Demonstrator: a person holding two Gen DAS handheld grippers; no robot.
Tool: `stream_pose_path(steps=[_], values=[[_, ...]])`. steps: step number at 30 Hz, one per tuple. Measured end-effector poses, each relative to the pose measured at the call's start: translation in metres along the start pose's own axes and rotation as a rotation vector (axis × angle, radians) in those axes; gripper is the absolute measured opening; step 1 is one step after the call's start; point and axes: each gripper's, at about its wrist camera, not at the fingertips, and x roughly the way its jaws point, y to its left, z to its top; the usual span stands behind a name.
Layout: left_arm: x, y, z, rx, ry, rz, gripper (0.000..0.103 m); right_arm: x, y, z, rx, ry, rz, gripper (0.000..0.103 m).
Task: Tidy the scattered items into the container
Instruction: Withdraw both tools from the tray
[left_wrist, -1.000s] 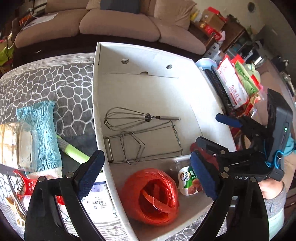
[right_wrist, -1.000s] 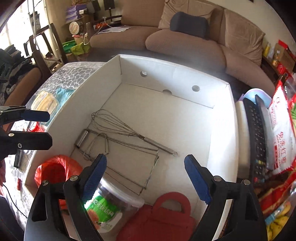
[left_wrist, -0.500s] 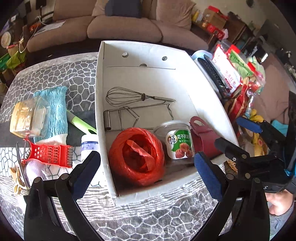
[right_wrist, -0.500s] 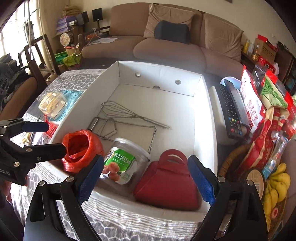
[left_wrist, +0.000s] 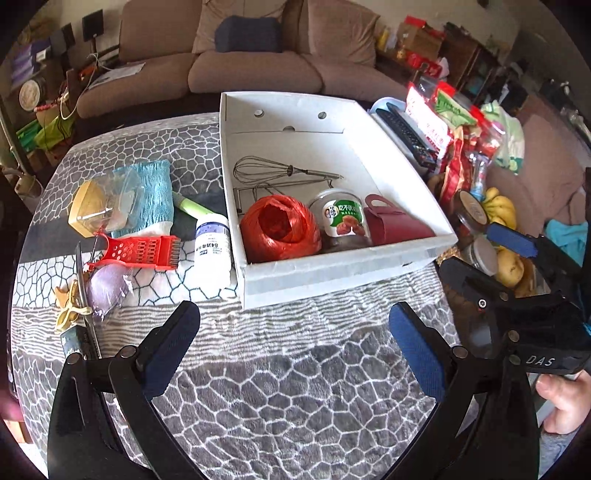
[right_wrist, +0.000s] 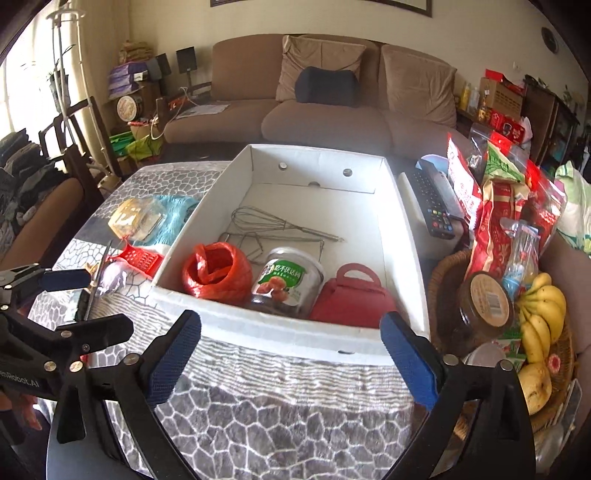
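Note:
A white cardboard box (left_wrist: 343, 271) (right_wrist: 280, 338) stands on the patterned table. It holds a red twine ball (left_wrist: 279, 227) (right_wrist: 216, 271), a clear jar with a green label (left_wrist: 343, 218) (right_wrist: 286, 282), a dark red gift box (left_wrist: 393, 223) (right_wrist: 351, 299), a wire whisk (left_wrist: 258, 171) and a wire rack. Left of the box lie a white bottle (left_wrist: 212, 249), a red grater (left_wrist: 142, 251), a green-handled tool (left_wrist: 192, 206), a teal cloth (left_wrist: 147, 195), a clear packet (left_wrist: 99, 208) and a purple item (left_wrist: 107, 286). My left gripper (left_wrist: 295, 345) and right gripper (right_wrist: 290, 354) are open and empty, in front of the box.
A basket (right_wrist: 443, 288) with bananas (right_wrist: 543, 314), snack bags (right_wrist: 495, 206) and a jar stands right of the box. A remote control (right_wrist: 436, 199) lies beside the box's right wall. A knife (left_wrist: 83, 291) lies at the table's left edge. A sofa is behind.
Both grippers have pulled back from over the box to the table in front of it, still open. The items in the box have not moved.

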Motion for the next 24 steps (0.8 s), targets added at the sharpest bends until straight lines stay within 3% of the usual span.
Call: stream_pose_path(steps=[8, 14, 24], values=[[-0.031, 0.005, -0.052, 0.056, -0.018, 0.057, 0.103, -0.029, 0.025, -0.049, 0.107, -0.001, 0.017, 0.103], [-0.046, 0.023, -0.081, 0.027, -0.029, 0.061, 0.103, -0.042, 0.057, -0.073, 0.09, 0.002, 0.018, 0.103], [-0.013, 0.059, -0.123, -0.079, -0.055, 0.159, 0.103, -0.016, 0.081, -0.101, 0.129, 0.031, -0.009, 0.103]])
